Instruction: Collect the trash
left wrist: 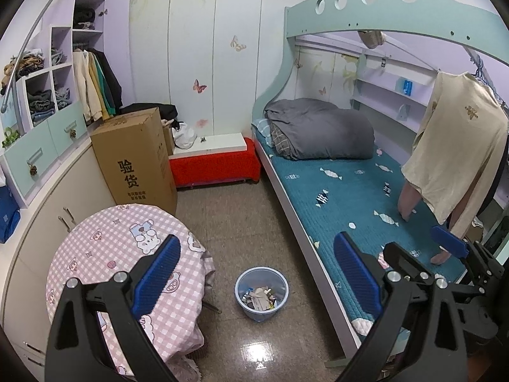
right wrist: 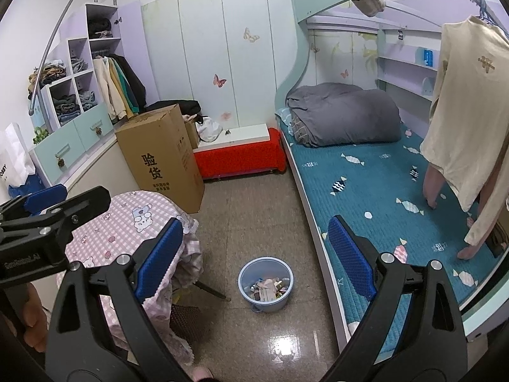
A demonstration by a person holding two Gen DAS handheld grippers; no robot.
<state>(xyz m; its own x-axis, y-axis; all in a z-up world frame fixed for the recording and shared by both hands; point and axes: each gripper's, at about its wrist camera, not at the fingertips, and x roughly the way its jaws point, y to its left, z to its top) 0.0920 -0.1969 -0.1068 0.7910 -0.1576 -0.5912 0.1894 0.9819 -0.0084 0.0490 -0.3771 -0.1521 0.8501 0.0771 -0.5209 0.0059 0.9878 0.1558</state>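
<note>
Both grippers spread wide, nothing between the pads, held up over the floor. Left gripper [left wrist: 257, 273] and right gripper [right wrist: 256, 258] each frame the same thing: blue trash bin [left wrist: 261, 293] on the tiled floor [left wrist: 241, 216], sitting in the gap between the fingers, slightly below the tips in both views. Bin already holds a pile of paper and wrapper scraps [left wrist: 259, 297]. Nothing between the fingers and the bin.

Behind the left finger of each gripper: round table under a pink checked cloth [left wrist: 127, 254], cloth edge hanging down close to the bin; a dark leg [right wrist: 210, 289] pokes out below it toward the bin. Behind the right finger: bed with teal candy-print sheet [left wrist: 356, 191], white frame edge running just beside the bin.

Beyond the fingertips: tall cardboard box [left wrist: 133, 159], red-covered low bench [left wrist: 216, 165], grey duvet [left wrist: 321, 130] rolled at the far end of the bed. Cream shirt [left wrist: 458, 146] hangs far right, over the bed. Shelving with folded and hung clothes [left wrist: 95, 82] far left.

Right wrist view catches the left gripper's body at its left edge, with a hand [right wrist: 31, 318] on it.
</note>
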